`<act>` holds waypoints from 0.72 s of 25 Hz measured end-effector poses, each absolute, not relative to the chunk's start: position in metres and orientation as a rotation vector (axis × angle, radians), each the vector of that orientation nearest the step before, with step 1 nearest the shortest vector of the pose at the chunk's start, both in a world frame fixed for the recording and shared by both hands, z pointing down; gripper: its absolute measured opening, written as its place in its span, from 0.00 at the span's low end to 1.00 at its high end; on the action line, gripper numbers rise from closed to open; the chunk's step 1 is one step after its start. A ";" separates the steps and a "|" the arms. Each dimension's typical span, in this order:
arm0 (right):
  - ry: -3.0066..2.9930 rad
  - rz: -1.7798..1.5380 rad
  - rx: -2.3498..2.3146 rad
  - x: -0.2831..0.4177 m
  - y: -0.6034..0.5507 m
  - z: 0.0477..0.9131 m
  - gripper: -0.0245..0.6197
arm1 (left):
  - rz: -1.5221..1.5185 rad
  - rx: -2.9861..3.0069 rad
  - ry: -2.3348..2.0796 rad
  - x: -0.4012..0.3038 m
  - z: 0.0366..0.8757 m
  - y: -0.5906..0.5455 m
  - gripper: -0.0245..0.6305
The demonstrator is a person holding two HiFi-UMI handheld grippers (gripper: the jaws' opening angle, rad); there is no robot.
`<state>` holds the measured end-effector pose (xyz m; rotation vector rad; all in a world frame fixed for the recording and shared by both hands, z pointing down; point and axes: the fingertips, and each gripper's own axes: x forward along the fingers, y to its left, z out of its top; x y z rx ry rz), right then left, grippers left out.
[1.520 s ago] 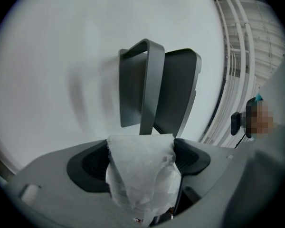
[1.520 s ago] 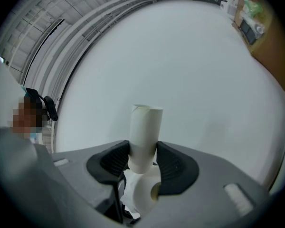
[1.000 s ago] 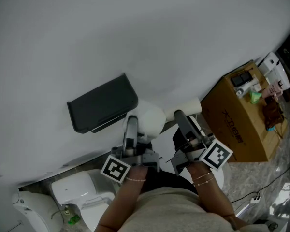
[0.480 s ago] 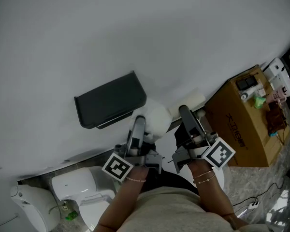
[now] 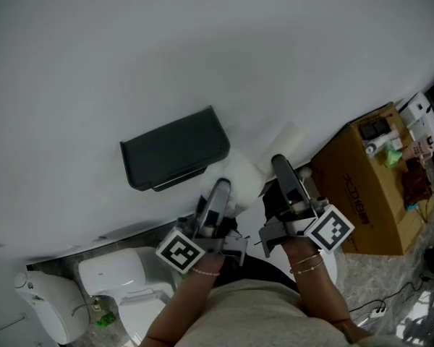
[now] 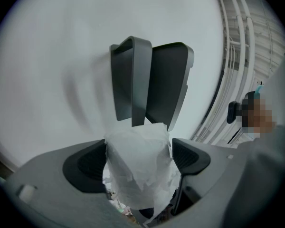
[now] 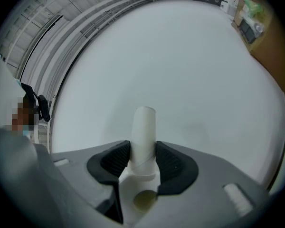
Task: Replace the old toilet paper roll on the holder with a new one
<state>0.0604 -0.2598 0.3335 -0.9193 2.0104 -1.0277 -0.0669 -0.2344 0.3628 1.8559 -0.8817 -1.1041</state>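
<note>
Both angled upward: left claw (image 6: 138,159) pinching paper roll (image 6: 137,144), right claw (image 7: 143,159) bare tube (image 7: 145,122).

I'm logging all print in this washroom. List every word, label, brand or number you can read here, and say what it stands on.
No text here can be quoted.
Blue print on the cardboard box: too blurred to read.
Labels on the small items atop it: too small to read.
Left marker cube and right marker cube: black-and-white patterns, no words or numbers.
</note>
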 end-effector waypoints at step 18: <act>1.991 -1.030 -0.904 0.060 -0.259 0.333 0.31 | -1.043 1.821 -0.778 -0.048 0.374 -0.232 0.66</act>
